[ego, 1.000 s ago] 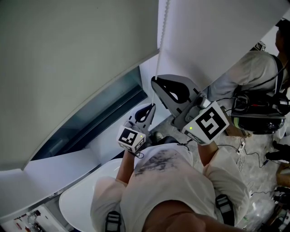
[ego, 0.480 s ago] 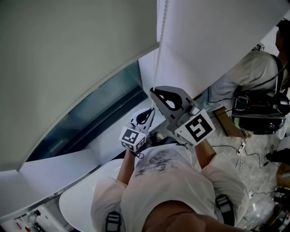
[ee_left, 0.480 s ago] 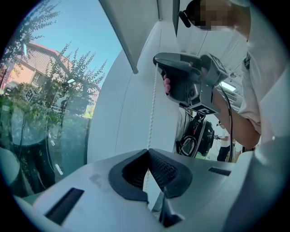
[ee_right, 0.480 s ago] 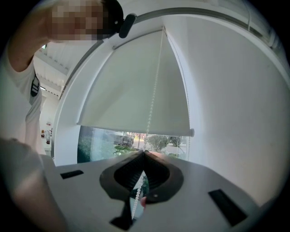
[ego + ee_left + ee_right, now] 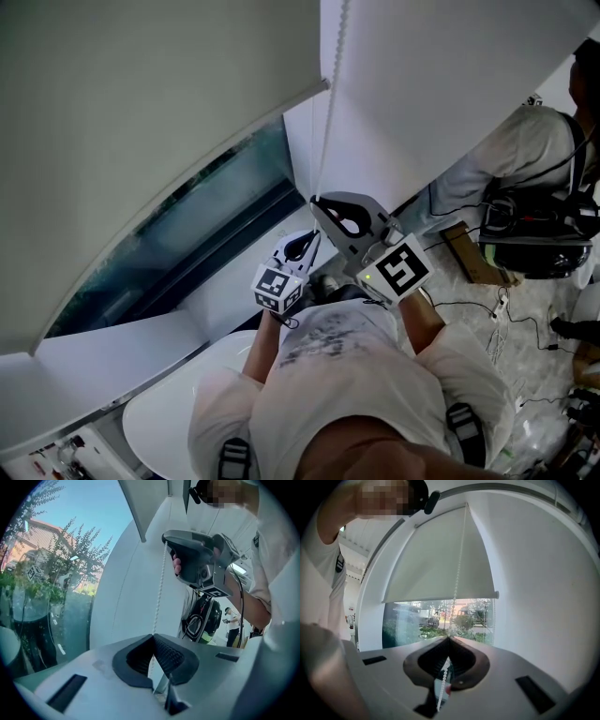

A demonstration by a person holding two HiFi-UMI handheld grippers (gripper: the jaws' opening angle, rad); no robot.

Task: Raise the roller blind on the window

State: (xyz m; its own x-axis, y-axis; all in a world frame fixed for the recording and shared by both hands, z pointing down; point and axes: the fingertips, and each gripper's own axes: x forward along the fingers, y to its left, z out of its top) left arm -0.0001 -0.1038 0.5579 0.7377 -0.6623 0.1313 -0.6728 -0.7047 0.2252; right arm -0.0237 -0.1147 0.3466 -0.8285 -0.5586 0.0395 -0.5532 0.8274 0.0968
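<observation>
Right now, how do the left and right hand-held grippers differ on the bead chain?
Right hand-held gripper grips the bead chain higher; left hand-held gripper lower. Right faces the window; left looks up at the right one. Both have jaws closed on the chain.

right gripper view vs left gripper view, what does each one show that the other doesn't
Only the right gripper view shows the pale grey fabric roller blind, partly raised, with trees behind the window glass below it. Only the left gripper view shows the right gripper from outside, shut on the white bead chain, plus a distant bystander. Both show that chain running down into the viewing gripper's own closed jaws, and greenery outside.
</observation>
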